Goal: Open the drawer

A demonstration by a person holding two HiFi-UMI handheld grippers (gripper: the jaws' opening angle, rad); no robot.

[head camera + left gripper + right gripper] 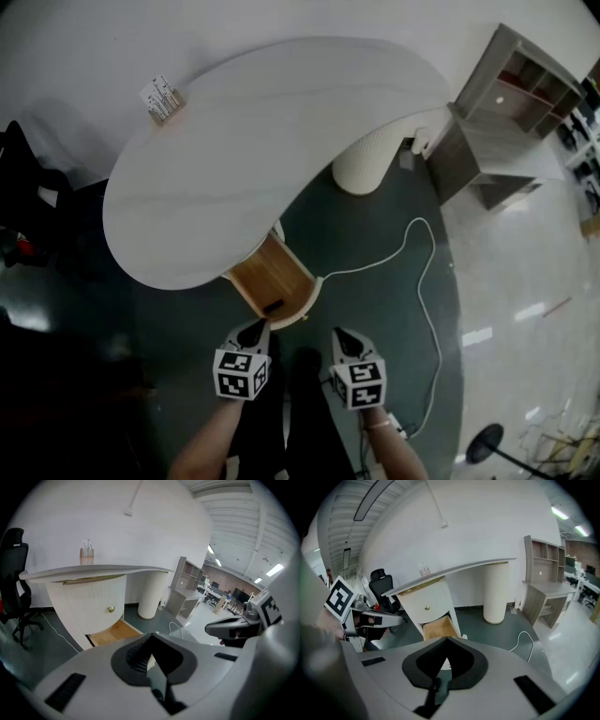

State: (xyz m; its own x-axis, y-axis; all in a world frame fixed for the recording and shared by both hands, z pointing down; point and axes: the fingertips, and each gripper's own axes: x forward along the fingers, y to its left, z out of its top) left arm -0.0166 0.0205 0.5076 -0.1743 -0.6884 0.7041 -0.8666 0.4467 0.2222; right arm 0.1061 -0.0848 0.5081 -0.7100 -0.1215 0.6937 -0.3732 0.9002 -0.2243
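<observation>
From above, the curved white desk [253, 141] has its low drawer [272, 274] pulled out, showing a wooden bottom with a small dark item near the white front. My left gripper [253, 330] hovers just short of that front, jaws shut and empty. Level with it to the right, over dark floor, is my right gripper [345, 339], also shut on nothing. The left gripper view looks over its closed jaws [151, 641] to the open drawer [112, 631] under a white front with a brass knob [111, 609]. The right gripper view shows its jaws [446, 644] closed before the drawer [439, 629].
A white cable [427, 281] snakes over the dark floor to the right of the drawer. A ribbed white column [367, 159] carries the desk's right end, with a grey shelf unit [506, 112] beyond. A black office chair [14, 588] stands left. A small holder [160, 97] sits on the desk.
</observation>
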